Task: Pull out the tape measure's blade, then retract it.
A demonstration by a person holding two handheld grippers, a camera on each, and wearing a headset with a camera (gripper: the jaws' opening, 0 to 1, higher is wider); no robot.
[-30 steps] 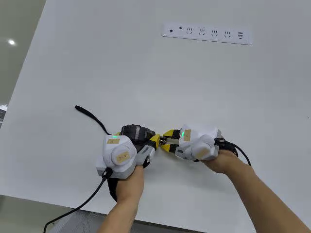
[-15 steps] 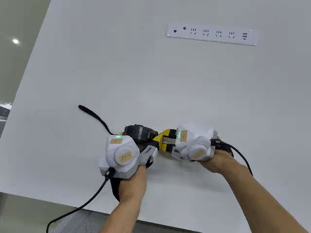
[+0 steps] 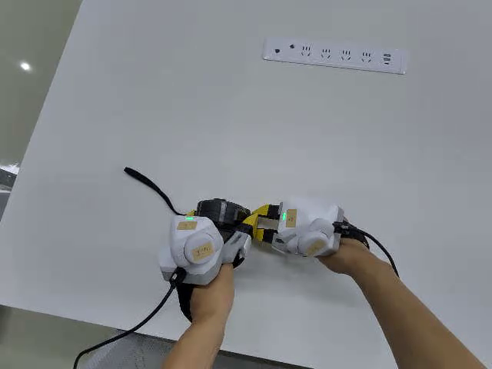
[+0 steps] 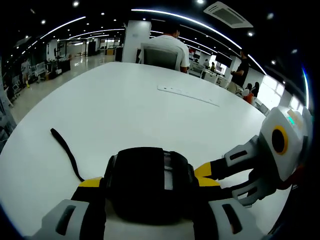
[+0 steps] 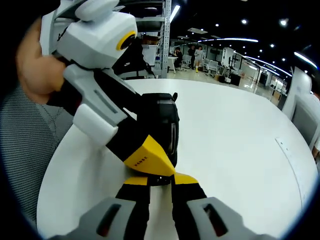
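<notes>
Head view: left gripper [image 3: 218, 223] clamps tape measure [image 3: 220, 208] as anchor; right gripper [image 3: 258, 224], at 3 o'clock, pinches blade tip [image 5: 159, 180].

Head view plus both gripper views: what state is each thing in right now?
tape measure: clamped by its sides, resting on the table, no blade seen drawn out.
left gripper: shut on the tape measure.
right gripper: jaws pinched together at the tape measure's front; blade tip hidden.
strap: loose, lying on the table.
power strip: flat on the table, nothing plugged in.
</notes>
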